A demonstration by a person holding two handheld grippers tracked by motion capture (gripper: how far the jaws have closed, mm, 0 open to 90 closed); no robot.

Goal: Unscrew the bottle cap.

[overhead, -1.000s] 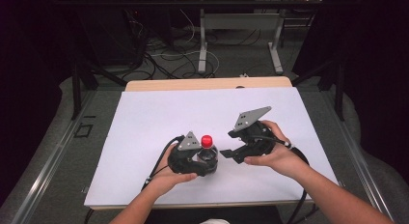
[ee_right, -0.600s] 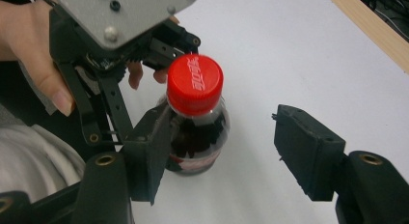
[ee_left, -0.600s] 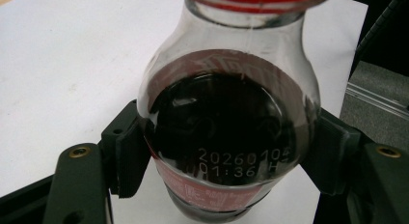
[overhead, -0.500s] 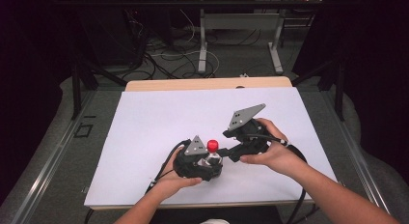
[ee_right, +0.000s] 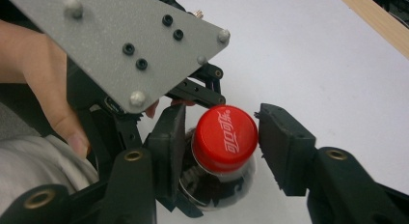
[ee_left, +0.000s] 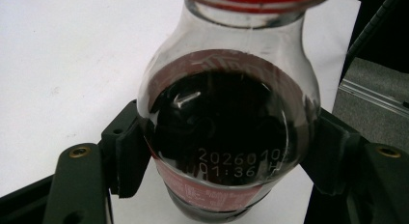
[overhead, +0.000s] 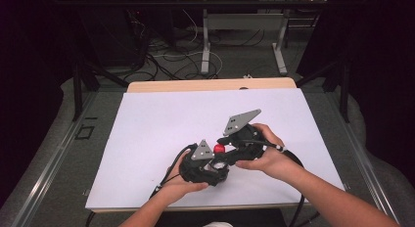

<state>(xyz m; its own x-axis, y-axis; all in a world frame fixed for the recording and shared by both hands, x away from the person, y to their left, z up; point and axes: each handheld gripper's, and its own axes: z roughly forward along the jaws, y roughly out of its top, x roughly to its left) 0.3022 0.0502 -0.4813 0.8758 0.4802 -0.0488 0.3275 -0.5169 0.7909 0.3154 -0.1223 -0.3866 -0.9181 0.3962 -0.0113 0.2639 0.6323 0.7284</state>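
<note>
A small cola bottle [ee_left: 231,137] with dark drink and a red cap [ee_right: 224,137] is clamped across its body by my left gripper [ee_left: 231,156], which is shut on it. In the high view the cap [overhead: 218,148] shows between the two hands, with the left gripper [overhead: 215,162] at the lower left. My right gripper [ee_right: 223,122] comes in from the right and straddles the cap. Its jaws have just been closing. The right pad [ee_right: 282,151] is at the cap's edge, and a thin dark gap remains by the left pad [ee_right: 169,142].
A white sheet [overhead: 161,124] covers the table, with a wooden edge [overhead: 210,85] at the far side. The left gripper's grey plate [ee_right: 120,45] and the hand [ee_right: 43,89] holding it fill the upper left of the right gripper view. Cables and table legs lie on the floor beyond.
The right gripper has moved left onto the bottle's top, and its jaws have narrowed around the red cap. The left gripper and bottle have shifted slightly to the right.
</note>
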